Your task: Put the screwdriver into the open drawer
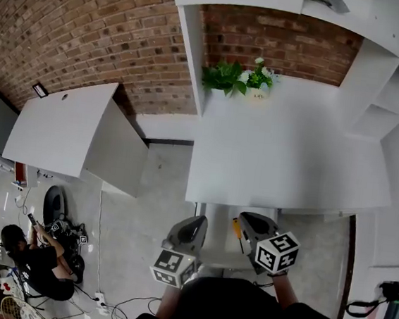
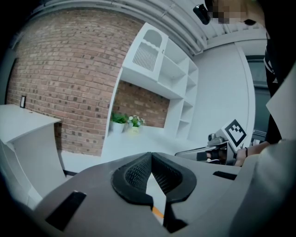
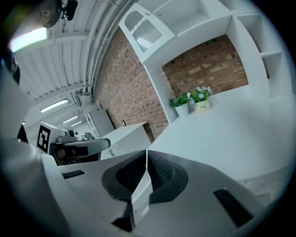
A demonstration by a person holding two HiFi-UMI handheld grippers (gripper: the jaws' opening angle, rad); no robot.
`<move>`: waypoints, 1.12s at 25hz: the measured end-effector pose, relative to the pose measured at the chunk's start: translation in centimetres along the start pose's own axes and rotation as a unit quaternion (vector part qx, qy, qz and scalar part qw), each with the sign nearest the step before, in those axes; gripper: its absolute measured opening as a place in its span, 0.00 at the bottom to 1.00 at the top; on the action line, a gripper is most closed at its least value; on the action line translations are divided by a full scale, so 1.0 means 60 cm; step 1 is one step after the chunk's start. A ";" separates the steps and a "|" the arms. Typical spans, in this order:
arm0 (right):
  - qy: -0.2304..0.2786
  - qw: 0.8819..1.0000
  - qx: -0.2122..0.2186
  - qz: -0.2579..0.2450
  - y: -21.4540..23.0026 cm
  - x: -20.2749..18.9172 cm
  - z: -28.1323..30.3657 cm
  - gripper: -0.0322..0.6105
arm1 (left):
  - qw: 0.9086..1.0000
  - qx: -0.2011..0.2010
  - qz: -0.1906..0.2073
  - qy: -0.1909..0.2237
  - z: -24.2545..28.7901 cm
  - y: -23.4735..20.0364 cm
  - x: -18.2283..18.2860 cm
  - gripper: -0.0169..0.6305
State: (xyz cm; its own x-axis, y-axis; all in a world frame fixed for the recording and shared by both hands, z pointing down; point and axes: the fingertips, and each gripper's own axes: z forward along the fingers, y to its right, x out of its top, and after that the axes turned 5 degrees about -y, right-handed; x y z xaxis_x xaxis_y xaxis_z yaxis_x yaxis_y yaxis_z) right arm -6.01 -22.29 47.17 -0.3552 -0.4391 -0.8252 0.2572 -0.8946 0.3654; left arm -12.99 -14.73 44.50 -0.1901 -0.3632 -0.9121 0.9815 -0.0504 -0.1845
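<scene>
In the head view an orange-handled screwdriver (image 1: 235, 228) lies in the open white drawer (image 1: 222, 213) under the desk's front edge, between my two grippers. My left gripper (image 1: 197, 222) hangs just left of it and my right gripper (image 1: 248, 220) just right of it, both above the drawer. In the left gripper view the left gripper (image 2: 151, 157) is shut with nothing held; an orange sliver of the screwdriver (image 2: 157, 212) shows below through the gap. In the right gripper view the right gripper (image 3: 146, 155) is shut and empty.
The white desk (image 1: 285, 150) carries two small potted plants (image 1: 226, 76) at its back, with shelves (image 1: 390, 97) to the right. A white cabinet (image 1: 68, 131) stands to the left. A person (image 1: 33, 262) sits on the floor at lower left among cables.
</scene>
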 end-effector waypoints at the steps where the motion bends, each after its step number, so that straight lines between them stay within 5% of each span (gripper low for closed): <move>1: 0.011 1.000 -0.002 -0.003 -0.003 0.012 -0.006 0.08 | 1.000 0.003 0.002 0.008 -0.003 -0.001 0.010 0.04; 12: 0.119 0.992 -0.028 -0.025 -0.009 0.121 -0.088 0.08 | 0.996 0.032 0.026 0.074 -0.043 -0.013 0.093 0.04; 28: 0.204 0.973 -0.099 -0.042 0.033 0.193 -0.187 0.07 | 0.988 0.072 0.063 0.119 -0.076 -0.036 0.160 0.04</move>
State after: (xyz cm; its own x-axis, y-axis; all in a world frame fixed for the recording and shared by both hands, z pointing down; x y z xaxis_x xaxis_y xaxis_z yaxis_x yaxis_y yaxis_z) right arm 0.48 -28.23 33.53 -0.0054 -0.2598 -0.9656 0.4247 -0.8749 0.2330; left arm -17.01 -13.88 34.49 -0.0492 -0.1469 -0.9879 0.9873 -0.1568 -0.0258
